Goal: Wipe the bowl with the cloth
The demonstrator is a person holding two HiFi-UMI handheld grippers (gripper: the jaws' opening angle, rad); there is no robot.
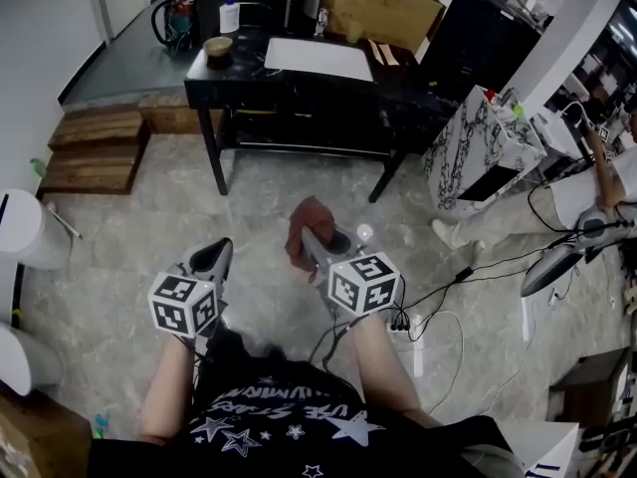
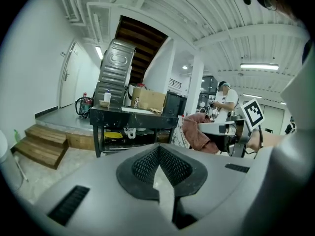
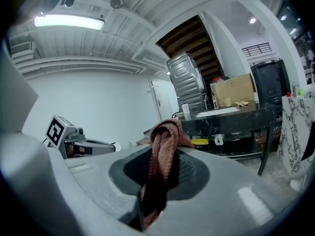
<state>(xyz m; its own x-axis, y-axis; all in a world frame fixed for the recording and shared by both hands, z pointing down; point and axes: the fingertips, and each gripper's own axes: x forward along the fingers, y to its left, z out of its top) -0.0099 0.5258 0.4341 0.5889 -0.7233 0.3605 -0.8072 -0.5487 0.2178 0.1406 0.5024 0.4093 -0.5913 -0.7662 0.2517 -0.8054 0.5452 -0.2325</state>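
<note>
Right gripper (image 1: 317, 245) clamped on a reddish-brown cloth (image 3: 165, 146), left gripper (image 2: 160, 166) jaws together on nothing, small bowl (image 1: 218, 46) at the dark worktop's (image 1: 299, 80) left edge.

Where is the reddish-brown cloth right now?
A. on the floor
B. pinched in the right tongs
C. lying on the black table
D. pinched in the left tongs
B: the cloth hangs pinched between the closed jaws of the right tongs, while the left tongs are shut on nothing.
</note>
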